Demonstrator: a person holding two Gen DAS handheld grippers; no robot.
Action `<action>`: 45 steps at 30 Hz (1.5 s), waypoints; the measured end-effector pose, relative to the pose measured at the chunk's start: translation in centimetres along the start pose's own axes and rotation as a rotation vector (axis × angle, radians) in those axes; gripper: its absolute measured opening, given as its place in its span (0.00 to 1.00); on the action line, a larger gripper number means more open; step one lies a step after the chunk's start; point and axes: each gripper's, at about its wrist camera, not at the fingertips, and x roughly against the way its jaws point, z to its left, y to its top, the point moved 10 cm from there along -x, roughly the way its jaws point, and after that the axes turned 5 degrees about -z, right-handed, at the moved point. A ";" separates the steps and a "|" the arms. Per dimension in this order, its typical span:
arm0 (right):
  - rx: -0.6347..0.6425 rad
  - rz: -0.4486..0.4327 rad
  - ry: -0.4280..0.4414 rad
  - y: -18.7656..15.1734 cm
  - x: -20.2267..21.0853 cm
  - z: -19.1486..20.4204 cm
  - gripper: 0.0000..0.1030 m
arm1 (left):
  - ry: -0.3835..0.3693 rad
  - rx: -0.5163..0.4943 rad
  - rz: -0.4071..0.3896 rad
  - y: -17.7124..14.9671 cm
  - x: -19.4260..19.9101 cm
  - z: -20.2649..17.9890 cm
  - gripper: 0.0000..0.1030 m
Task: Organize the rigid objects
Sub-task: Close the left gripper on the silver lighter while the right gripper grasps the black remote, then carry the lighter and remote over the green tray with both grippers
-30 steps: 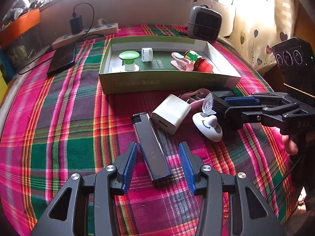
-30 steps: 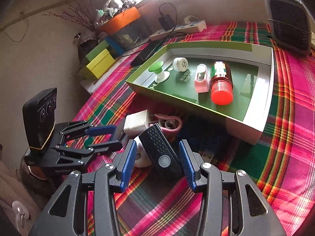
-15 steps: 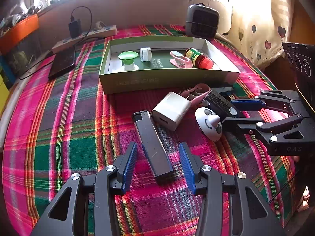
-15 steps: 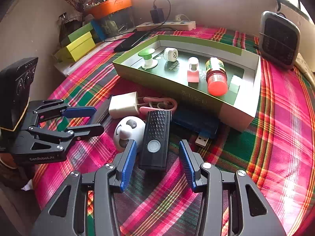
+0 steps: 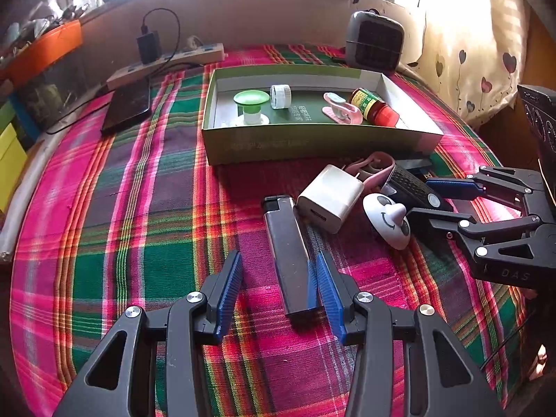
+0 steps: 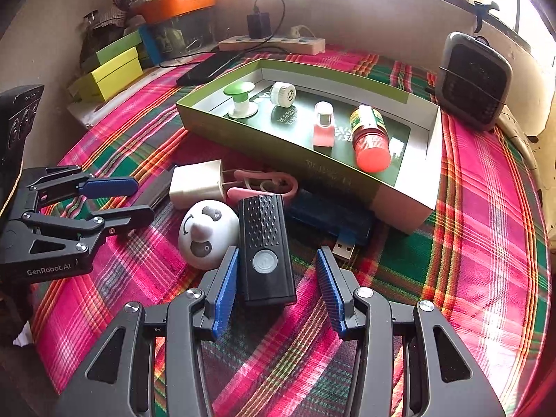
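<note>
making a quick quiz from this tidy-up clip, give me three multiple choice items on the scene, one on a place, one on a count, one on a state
1. Where does the red-capped bottle lie?
A. inside the green box
B. on the cloth by the lighter
C. on the power strip

2. How many things lie inside the green box?
A. two
B. four
C. six

3. How do the jaws of the right gripper stand around the black remote?
A. shut tight on it
B. open on either side, a gap showing on its right
C. far from it

Answers:
1. A, it lies on its side at the box's right end.
2. B, green-topped stopper, white cap, pink clip and bottle.
3. B, the remote rests on the cloth between the blue pads.
</note>
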 end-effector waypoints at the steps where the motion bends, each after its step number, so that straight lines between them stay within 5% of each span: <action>1: 0.002 -0.002 -0.007 0.0 -0.1 0.0 0.44 | 0.000 0.000 -0.002 0.0 0.0 0.0 0.42; 13: -0.017 -0.027 -0.034 -0.1 0.2 -0.4 0.44 | 0.009 0.001 -0.027 0.5 -0.3 0.7 0.42; 19: -0.013 -0.032 -0.064 0.0 0.3 -0.8 0.32 | 0.006 0.008 -0.036 0.6 -0.3 0.8 0.39; 25: -0.019 -0.034 -0.060 -0.1 0.5 -0.7 0.27 | 0.012 0.021 -0.043 0.6 -0.1 1.5 0.26; 45: -0.074 -0.056 -0.051 -0.2 1.2 -0.7 0.27 | -0.010 0.042 -0.052 0.5 -0.1 1.5 0.21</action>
